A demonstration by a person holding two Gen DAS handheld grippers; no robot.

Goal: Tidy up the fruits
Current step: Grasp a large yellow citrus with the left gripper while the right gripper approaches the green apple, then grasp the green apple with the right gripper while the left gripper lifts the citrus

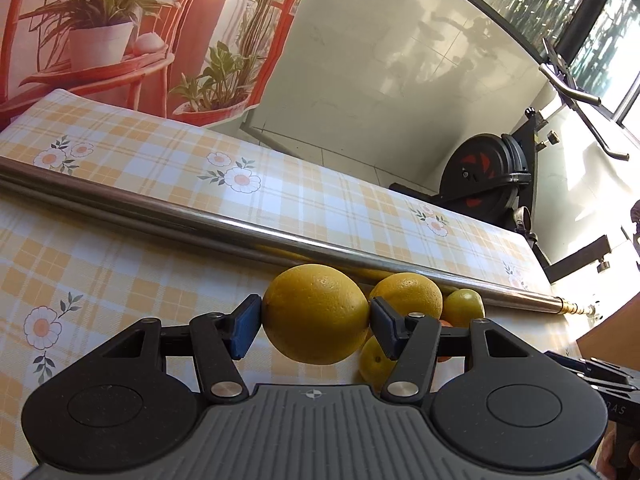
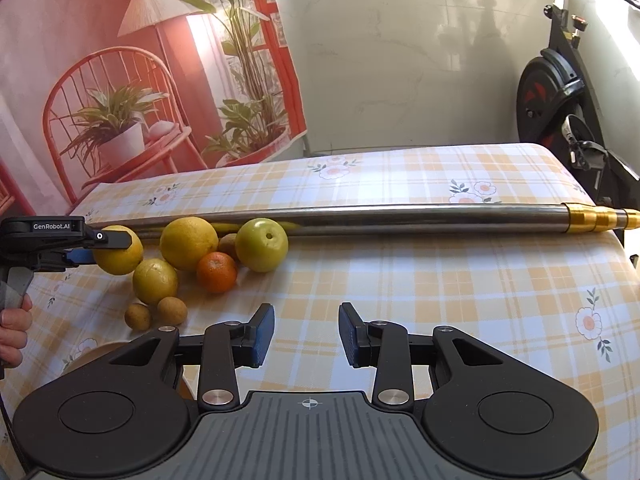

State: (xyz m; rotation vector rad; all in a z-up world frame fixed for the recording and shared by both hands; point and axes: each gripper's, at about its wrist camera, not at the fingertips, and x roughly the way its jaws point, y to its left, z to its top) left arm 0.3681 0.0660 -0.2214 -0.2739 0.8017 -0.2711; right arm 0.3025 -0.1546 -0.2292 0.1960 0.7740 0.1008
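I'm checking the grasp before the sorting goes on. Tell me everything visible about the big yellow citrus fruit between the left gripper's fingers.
The big yellow citrus fruit is round, with a dimpled, glossy peel and no visible damage. The left gripper is shut on it, one blue pad pressing each side. From the right wrist view it sits at the left end of the fruit cluster on the checked floral tablecloth; whether it rests on the cloth or is lifted cannot be told.

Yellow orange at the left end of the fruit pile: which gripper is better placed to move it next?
Left. The left gripper already has its pads pressed on both sides of the yellow orange. The right gripper holds nothing and hangs over bare tablecloth, away from the fruit.
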